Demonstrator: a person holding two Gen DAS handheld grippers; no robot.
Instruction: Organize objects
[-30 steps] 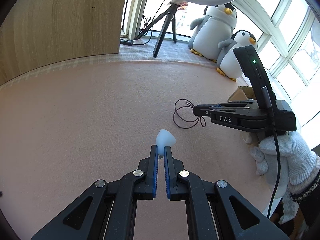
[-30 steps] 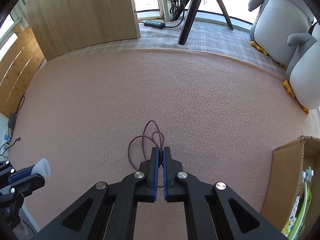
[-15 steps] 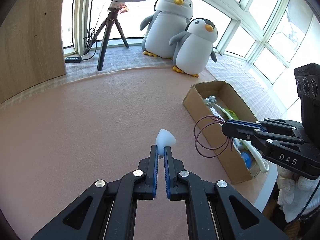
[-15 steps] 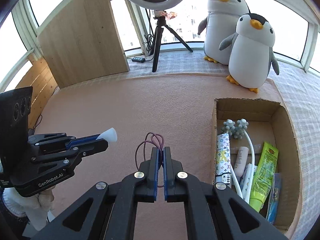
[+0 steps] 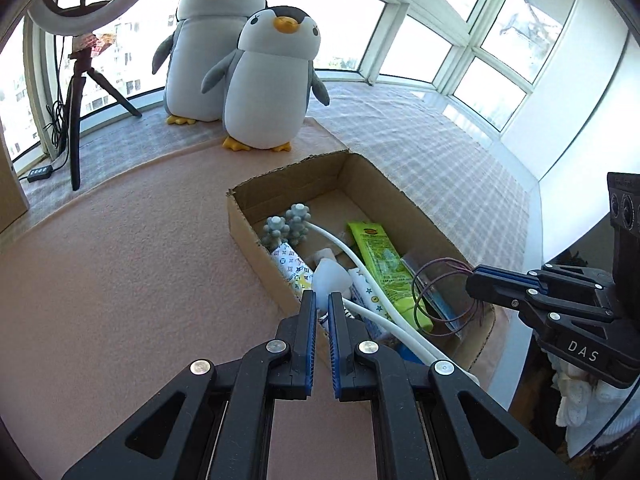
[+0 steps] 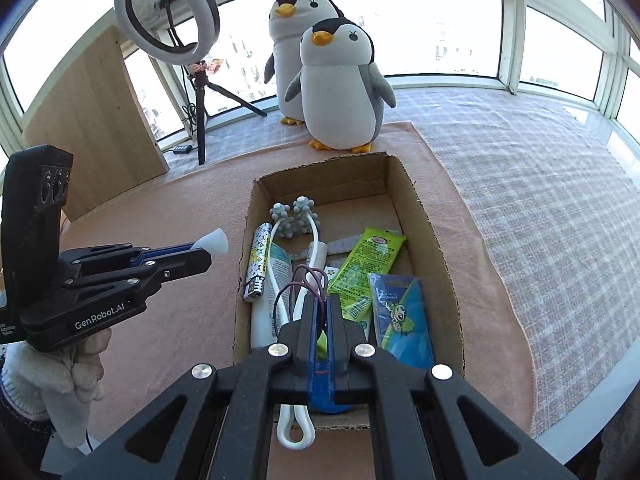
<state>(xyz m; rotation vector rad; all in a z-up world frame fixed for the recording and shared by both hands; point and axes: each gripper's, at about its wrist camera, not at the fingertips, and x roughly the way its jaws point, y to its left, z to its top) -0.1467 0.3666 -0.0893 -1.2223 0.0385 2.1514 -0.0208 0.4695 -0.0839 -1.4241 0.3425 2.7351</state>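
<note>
The left gripper [image 5: 319, 303] is clamped narrow on a pale cone-shaped cap [image 5: 329, 276], held beside the left wall of the cardboard box [image 6: 434, 240]. The box sits on the pink mat [image 6: 160, 216] and contains a white roller tool [image 6: 298, 216], tubes and packets. The right gripper [image 6: 321, 306] is closed on a purple hair tie [image 6: 304, 280], held above the box contents.
</note>
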